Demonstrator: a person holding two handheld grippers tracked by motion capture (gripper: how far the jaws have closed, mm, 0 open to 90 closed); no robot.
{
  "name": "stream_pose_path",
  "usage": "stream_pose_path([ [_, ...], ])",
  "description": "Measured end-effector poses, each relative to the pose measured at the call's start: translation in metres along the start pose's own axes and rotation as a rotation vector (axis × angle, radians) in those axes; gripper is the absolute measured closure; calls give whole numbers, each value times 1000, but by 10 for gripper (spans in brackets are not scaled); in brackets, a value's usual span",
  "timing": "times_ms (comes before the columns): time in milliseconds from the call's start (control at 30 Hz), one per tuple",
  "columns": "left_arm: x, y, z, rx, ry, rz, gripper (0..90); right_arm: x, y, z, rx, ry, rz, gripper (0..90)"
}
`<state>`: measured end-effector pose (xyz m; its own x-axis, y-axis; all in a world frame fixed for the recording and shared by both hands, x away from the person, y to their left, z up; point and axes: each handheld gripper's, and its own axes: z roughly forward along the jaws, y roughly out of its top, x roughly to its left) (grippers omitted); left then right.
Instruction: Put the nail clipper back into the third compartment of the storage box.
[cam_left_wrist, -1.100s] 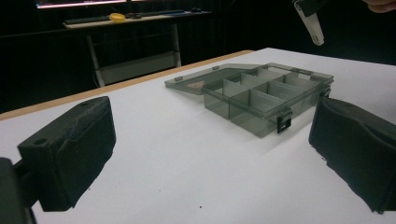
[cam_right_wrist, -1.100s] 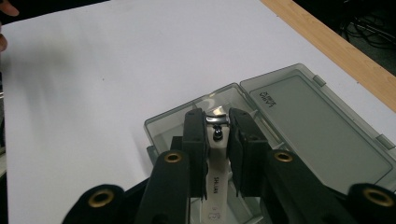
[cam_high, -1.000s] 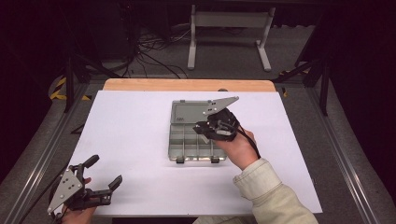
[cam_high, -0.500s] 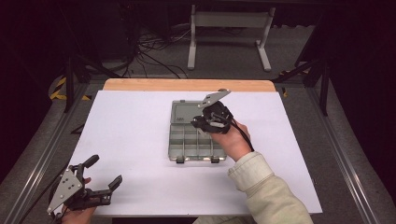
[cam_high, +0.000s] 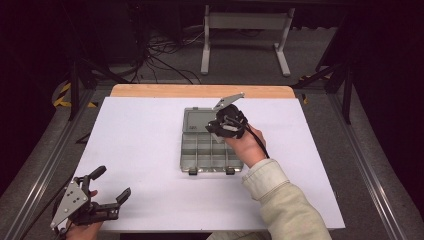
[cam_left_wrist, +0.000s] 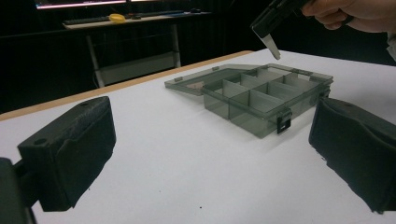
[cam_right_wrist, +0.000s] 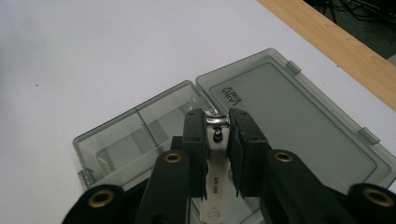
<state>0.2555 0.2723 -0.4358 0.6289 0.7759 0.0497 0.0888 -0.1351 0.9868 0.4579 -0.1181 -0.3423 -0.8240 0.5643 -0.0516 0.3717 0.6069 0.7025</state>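
Observation:
An open grey see-through compartment box (cam_high: 210, 156) lies mid-table, its lid (cam_high: 197, 120) folded flat on the far side. My right gripper (cam_high: 220, 127) hovers over the box's far compartments, shut on a small metal nail clipper (cam_right_wrist: 215, 154) that stands between its pads above the hinge line. Below it lie the lid (cam_right_wrist: 289, 121) and the compartments (cam_right_wrist: 116, 144), which look bare. My left gripper (cam_high: 107, 197) rests open on the table at the near left, nothing between its fingers (cam_left_wrist: 74, 140). From there the box (cam_left_wrist: 261, 95) sits ahead, with the right gripper (cam_left_wrist: 275, 18) above it.
White sheet (cam_high: 140, 150) covers the table, with a wooden strip (cam_high: 200, 91) along the far edge. Metal rails (cam_high: 370, 175) run down both sides. Beyond the table stand a white frame (cam_high: 245, 30) and floor cables (cam_high: 165, 50).
The right hand has carried the nail clipper a little farther away and to the left over the box. The left gripper has stayed put.

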Motion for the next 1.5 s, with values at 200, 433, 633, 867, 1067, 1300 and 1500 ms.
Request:
stream_pose_path([
  [200,0,0,0,-2,1,-1,15,-5,-3,5,9,-1,19,778],
  [433,0,0,0,-4,0,-1,16,-6,-7,10,33,12,29,778],
  [633,0,0,0,-2,0,-1,16,-10,-11,14,58,23,46,778],
  [867,0,0,0,-3,-1,-1,16,-12,-15,19,80,22,57,777],
  [1067,0,0,0,-1,-1,0,15,-14,-17,22,93,18,57,778],
  [1300,0,0,0,0,-4,2,16,-15,-20,26,111,18,58,777],
  [1500,0,0,1,-2,-2,2,15,-15,-22,28,119,16,66,777],
])
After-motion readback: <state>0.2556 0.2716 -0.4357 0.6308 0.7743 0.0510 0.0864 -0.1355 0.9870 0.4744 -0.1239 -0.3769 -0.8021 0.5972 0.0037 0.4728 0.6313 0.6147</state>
